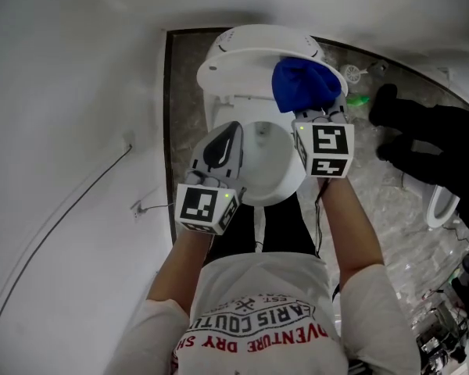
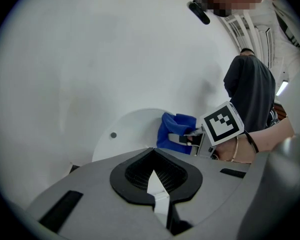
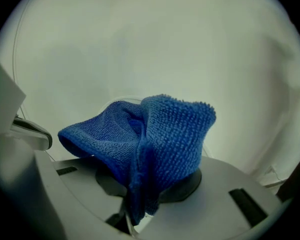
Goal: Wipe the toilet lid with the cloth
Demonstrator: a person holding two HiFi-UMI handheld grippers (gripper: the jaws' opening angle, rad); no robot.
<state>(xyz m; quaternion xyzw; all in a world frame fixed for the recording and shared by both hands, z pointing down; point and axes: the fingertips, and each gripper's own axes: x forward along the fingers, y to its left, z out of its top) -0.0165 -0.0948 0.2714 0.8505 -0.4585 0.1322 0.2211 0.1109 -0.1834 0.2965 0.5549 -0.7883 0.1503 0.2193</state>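
Observation:
The white toilet lid (image 1: 246, 49) stands raised at the top of the head view, above the bowl (image 1: 273, 170). A blue cloth (image 1: 301, 84) is bunched against the lid's right part, and my right gripper (image 1: 322, 118) is shut on it. In the right gripper view the cloth (image 3: 155, 139) fills the jaws and hides their tips. My left gripper (image 1: 221, 148) hovers over the bowl's left rim, shut with nothing in it. In the left gripper view, the lid (image 2: 127, 131) shows as a white disc with a small grey dot, with the cloth (image 2: 172, 129) and right gripper (image 2: 190, 139) at its right.
A white wall curves along the left, with a thin cable (image 1: 62, 217) on it. A black bulky thing (image 1: 430, 139) lies right of the toilet on the marbled floor (image 1: 375, 198), and a small green item (image 1: 358, 100) sits next to it. My own torso is close below the bowl.

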